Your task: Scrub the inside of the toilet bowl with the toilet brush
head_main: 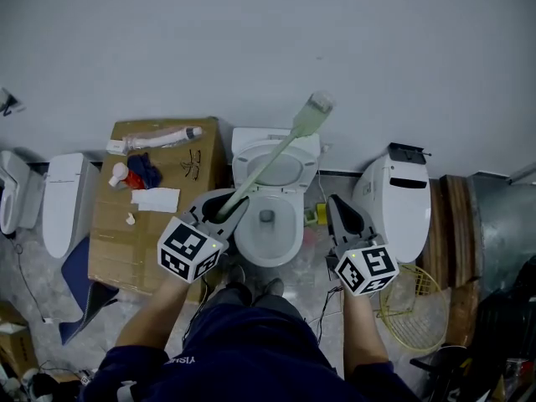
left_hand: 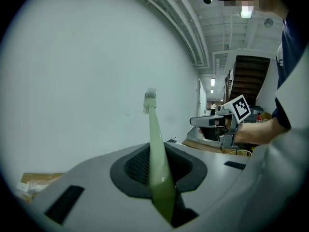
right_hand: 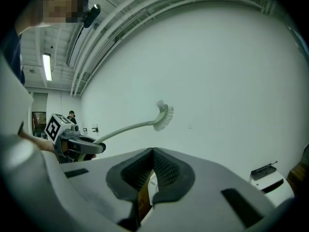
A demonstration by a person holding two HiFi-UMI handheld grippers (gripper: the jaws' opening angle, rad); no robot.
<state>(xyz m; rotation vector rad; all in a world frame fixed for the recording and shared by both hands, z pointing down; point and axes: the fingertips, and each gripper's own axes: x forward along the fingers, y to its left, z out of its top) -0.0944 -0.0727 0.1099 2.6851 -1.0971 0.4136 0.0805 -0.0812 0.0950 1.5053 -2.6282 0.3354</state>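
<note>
Left claw [head_main: 226,209] is gripping the toilet brush [head_main: 276,153] low on its handle.
Handle is looking light and slim, likely flexing under push; right claw [head_main: 337,206] is idling clenched, empty.

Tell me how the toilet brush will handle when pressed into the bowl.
The toilet brush probably feels light: the left gripper alone holds it aloft by its end. Long and thin, it may flex under pressure. Its bristles should give.

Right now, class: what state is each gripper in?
Left gripper: closed on the toilet brush handle.
Right gripper: closed, holding nothing.
</note>
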